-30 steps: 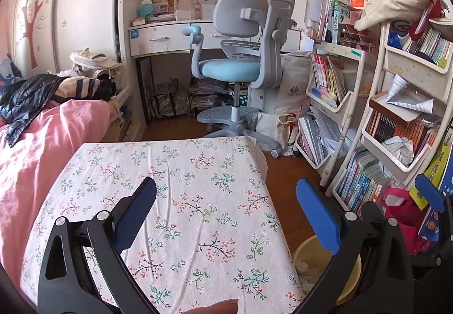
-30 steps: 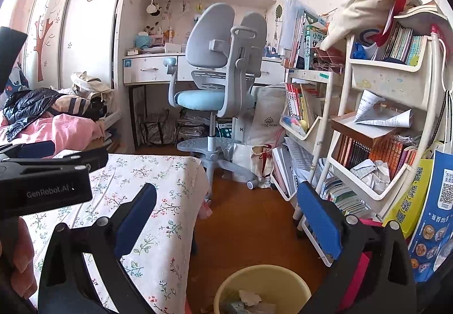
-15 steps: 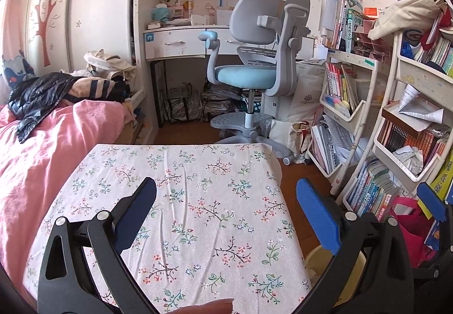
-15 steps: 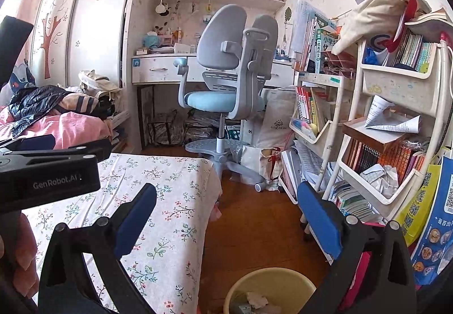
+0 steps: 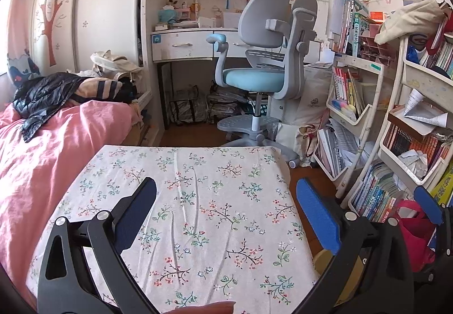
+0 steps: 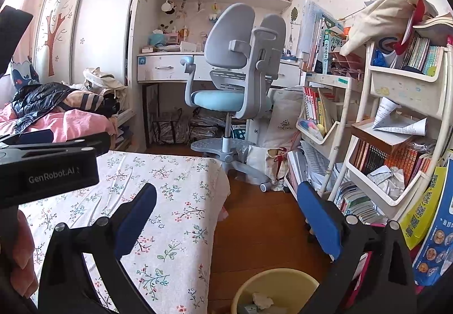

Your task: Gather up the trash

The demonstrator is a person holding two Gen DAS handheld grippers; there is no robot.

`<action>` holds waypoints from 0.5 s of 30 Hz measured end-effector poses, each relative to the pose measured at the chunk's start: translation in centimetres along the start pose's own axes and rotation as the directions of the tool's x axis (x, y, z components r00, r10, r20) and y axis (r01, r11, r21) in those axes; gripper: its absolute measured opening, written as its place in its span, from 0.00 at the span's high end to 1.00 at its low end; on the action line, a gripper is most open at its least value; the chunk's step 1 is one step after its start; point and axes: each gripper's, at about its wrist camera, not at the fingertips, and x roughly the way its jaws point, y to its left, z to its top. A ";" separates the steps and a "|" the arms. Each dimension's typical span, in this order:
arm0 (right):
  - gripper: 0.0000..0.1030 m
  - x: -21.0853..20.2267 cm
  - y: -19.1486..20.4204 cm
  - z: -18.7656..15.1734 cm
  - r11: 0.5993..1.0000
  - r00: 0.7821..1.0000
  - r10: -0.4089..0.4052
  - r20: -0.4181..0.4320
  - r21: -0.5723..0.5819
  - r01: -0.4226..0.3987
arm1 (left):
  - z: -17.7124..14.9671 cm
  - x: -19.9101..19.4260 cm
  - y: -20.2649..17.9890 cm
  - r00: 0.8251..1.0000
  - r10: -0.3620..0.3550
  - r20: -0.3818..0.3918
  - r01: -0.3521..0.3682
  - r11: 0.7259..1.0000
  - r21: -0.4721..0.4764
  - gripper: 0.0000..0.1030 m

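Observation:
A yellow trash bin (image 6: pixel 276 290) stands on the wooden floor below my right gripper (image 6: pixel 226 219), with crumpled paper (image 6: pixel 262 299) inside it. That gripper hangs open and empty over the floor beside the table. My left gripper (image 5: pixel 226 219) is open and empty above the floral tablecloth (image 5: pixel 203 209). In the left wrist view the bin's rim (image 5: pixel 321 261) peeks out behind the right finger. No trash lies on the cloth in either view. The left gripper's black body (image 6: pixel 48 169) shows at the left edge of the right wrist view, with a hand below it.
A grey and blue desk chair (image 5: pixel 260 70) stands ahead by a white desk. Crowded book racks (image 6: pixel 390 150) line the right, one holding crumpled paper (image 6: pixel 389 179). A bed with pink bedding (image 5: pixel 48 150) and clothes lies left. A red bag (image 5: pixel 413 232) sits by the bin.
Both grippers have risen and tipped up a little, so the room sits lower in view. The bin has slid down toward the bottom edge. Both grippers stay open.

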 end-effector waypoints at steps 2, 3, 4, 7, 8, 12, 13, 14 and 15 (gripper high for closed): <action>0.07 0.1 0.2 0.0 1.000 1.000 0.003 -0.002 -0.001 -0.003 | 0.0 0.0 0.3 1.000 0.001 -0.002 -0.001 1.000 -0.005 0.07; 0.07 0.2 0.3 0.0 1.000 1.000 0.004 -0.003 -0.002 -0.004 | 0.0 0.0 0.4 1.000 0.002 -0.002 -0.002 1.000 -0.007 0.07; 0.07 0.2 0.3 0.0 1.000 1.000 0.004 -0.003 -0.003 -0.004 | 0.1 0.0 0.5 1.000 0.003 -0.002 -0.003 1.000 -0.008 0.07; 0.07 0.3 0.5 0.0 1.000 1.000 0.007 -0.005 -0.004 -0.007 | 0.2 0.0 0.8 1.000 0.006 -0.002 -0.006 1.000 -0.009 0.07; 0.07 0.4 0.5 0.0 1.000 1.000 0.008 -0.005 -0.005 -0.008 | 0.2 0.0 0.8 1.000 0.007 -0.002 -0.007 1.000 -0.009 0.07; 0.07 0.4 0.8 0.0 1.000 1.000 0.010 -0.009 -0.009 -0.011 | 0.2 0.0 0.8 1.000 0.007 -0.002 -0.007 1.000 -0.008 0.07; 0.07 0.5 0.8 0.0 1.000 1.000 0.012 -0.011 -0.009 -0.012 | 0.1 0.0 1.0 1.000 0.008 -0.002 -0.008 1.000 -0.008 0.07; 0.07 0.6 0.9 0.0 1.000 1.000 0.012 -0.012 -0.009 -0.012 | 0.1 0.0 1.1 1.000 0.009 -0.001 -0.009 1.000 -0.009 0.07; 0.07 0.6 0.9 0.0 1.000 1.000 0.013 -0.014 -0.009 -0.013 | 0.1 0.0 1.3 1.000 0.010 -0.001 -0.010 1.000 -0.009 0.07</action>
